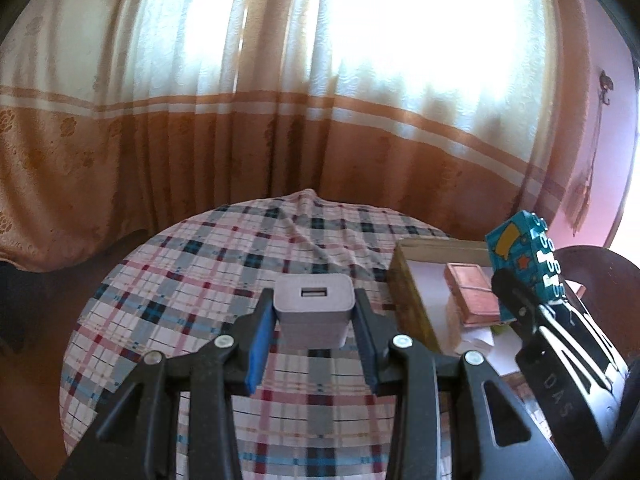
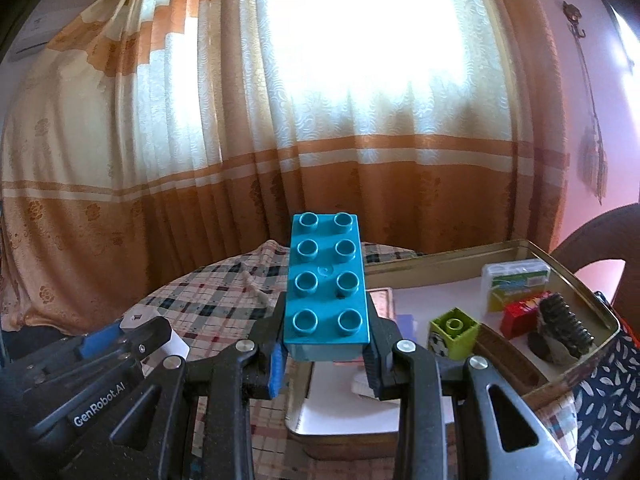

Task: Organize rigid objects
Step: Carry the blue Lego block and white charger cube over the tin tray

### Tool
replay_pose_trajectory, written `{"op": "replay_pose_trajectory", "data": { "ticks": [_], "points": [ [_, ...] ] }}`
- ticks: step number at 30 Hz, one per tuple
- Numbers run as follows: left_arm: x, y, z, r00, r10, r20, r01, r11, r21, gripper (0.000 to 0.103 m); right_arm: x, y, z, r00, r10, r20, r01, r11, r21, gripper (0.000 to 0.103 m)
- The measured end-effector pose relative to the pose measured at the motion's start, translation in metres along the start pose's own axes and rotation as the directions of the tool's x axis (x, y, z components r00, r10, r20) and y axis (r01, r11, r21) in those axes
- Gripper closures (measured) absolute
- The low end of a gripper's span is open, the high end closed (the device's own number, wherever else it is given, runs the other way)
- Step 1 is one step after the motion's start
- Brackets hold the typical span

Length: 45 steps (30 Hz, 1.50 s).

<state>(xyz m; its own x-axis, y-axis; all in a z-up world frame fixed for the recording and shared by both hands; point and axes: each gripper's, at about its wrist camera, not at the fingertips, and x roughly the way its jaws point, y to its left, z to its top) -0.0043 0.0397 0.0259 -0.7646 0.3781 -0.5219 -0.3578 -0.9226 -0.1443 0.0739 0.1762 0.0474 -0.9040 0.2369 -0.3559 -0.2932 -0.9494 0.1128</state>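
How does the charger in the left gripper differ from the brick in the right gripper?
The charger is pale grey and smooth, with one USB port on the face toward the camera; the brick is teal, with eight round studs on top. The charger is short and blocky; the brick is long. Both are clamped between gripper fingers above the table.

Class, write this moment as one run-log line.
left gripper: holds charger | right gripper: holds blue brick | tin: open, part-filled
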Motion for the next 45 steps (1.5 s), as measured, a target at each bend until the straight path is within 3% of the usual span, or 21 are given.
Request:
{"op": "replay_pose_trajectory", "data": {
  "ticks": [15,27,34,45],
  "points": [
    [0.003,-0.074,0.004,0.998,-0.065,-0.009,0.066,0.990,0.127,0.066,-0.012,-0.059,0.004,0.996,-0.085,-0.004,0.085,0.995,0.058,0.069],
    [0.011,-0.135,0.017,0.993,-0.112,-0.020,0.114,0.972,0.204,0.066,-0.013,-0.115,0.022,0.981,-0.194,0.008,0.193,0.978,0.085,0.069],
    [0.020,-0.159,0.018,0.994,-0.106,-0.034,0.111,0.967,0.229,0.066,-0.009,-0.138,0.029,0.972,-0.236,0.007,0.235,0.969,0.078,0.069],
    [0.032,-0.178,0.024,0.995,-0.091,-0.035,0.097,0.960,0.261,0.066,0.007,-0.150,0.035,0.973,-0.232,-0.020,0.232,0.971,0.064,0.069]
  ]
}}
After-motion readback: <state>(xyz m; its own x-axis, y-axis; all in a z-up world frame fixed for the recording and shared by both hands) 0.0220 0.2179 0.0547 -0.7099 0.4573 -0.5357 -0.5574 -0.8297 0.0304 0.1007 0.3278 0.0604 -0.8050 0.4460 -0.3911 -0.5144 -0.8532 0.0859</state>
